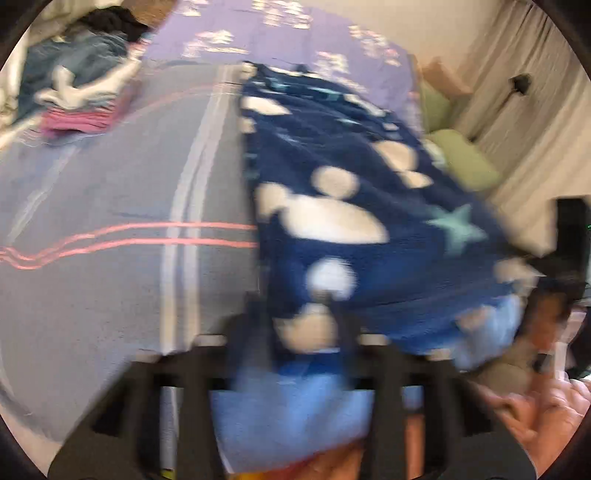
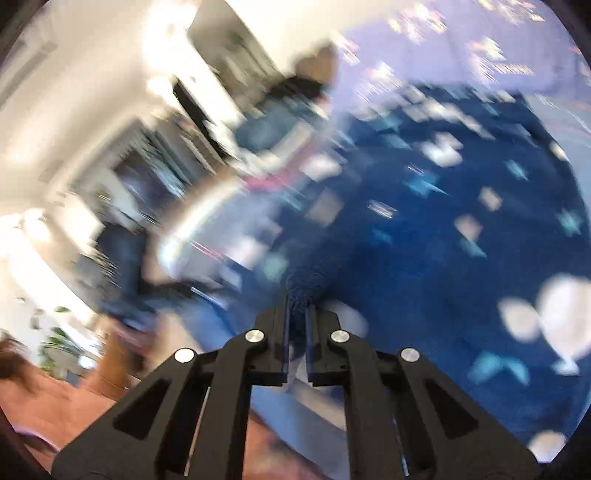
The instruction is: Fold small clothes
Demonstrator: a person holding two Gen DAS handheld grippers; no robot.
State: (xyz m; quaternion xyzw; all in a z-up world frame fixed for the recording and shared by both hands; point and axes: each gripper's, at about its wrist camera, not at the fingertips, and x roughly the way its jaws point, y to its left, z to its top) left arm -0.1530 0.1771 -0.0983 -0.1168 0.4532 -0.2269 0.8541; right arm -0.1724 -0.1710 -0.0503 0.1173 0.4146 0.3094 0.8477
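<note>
A dark blue fleece garment (image 1: 354, 206) with white mouse-head shapes and pale stars lies stretched along the bed, its near edge lifted. My left gripper (image 1: 295, 317) is shut on that near edge; the cloth, with a light blue inner side, drapes over its fingers. In the right wrist view, which is heavily blurred, the same blue garment (image 2: 443, 229) fills the right half. My right gripper (image 2: 297, 306) is shut on a bunched fold of it, held up off the bed.
A grey bedspread (image 1: 110, 206) with pink and white stripes covers the bed. A pile of clothes (image 1: 74, 85) sits at the far left. A lilac patterned pillow area (image 1: 280, 33) lies at the head. Green cushions (image 1: 461, 162) and curtains are on the right.
</note>
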